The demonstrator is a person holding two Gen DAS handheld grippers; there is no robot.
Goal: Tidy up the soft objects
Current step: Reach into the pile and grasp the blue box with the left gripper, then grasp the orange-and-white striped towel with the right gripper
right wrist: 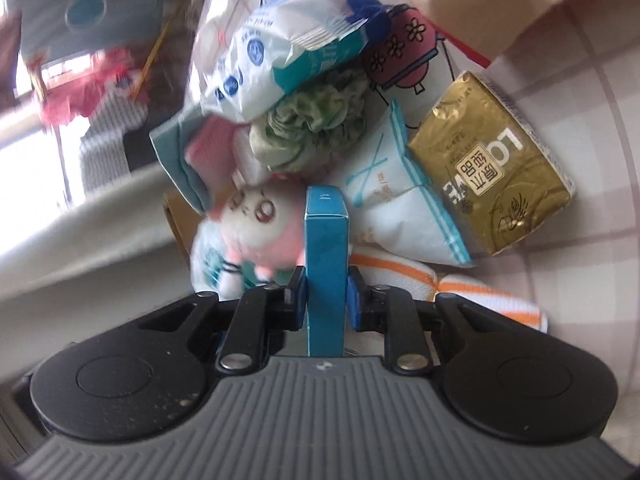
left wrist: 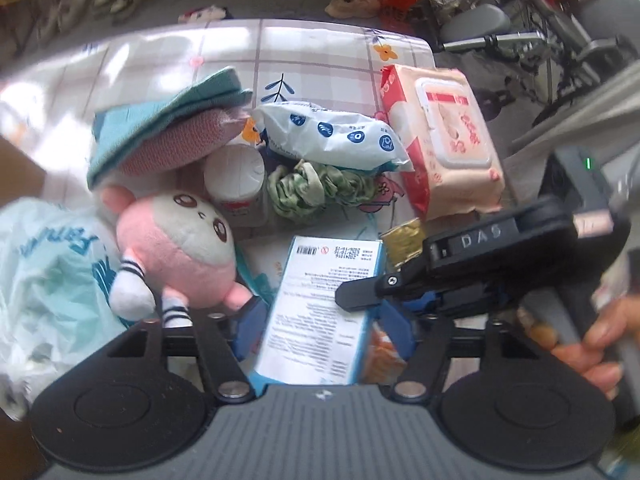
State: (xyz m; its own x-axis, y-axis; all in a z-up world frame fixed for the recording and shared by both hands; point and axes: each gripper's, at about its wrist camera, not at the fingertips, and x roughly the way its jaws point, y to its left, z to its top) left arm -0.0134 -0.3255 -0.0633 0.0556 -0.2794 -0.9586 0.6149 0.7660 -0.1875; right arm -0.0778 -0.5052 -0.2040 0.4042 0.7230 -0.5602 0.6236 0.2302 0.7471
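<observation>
On the checked counter (left wrist: 312,60): right gripper (right wrist: 326,296) clamped on a blue box (right wrist: 325,264)

Left gripper (left wrist: 316,320) hangs spread wide, gripping nothing, the box between its fingers; pink plush toy (left wrist: 180,248) sits just left, green scrunchie (left wrist: 308,190) and wipes pack (left wrist: 444,140) behind.

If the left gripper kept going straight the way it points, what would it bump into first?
Most likely the blue box, which lies between the left gripper's open fingers and is clamped by the right gripper. Depth is hard to judge here.
</observation>
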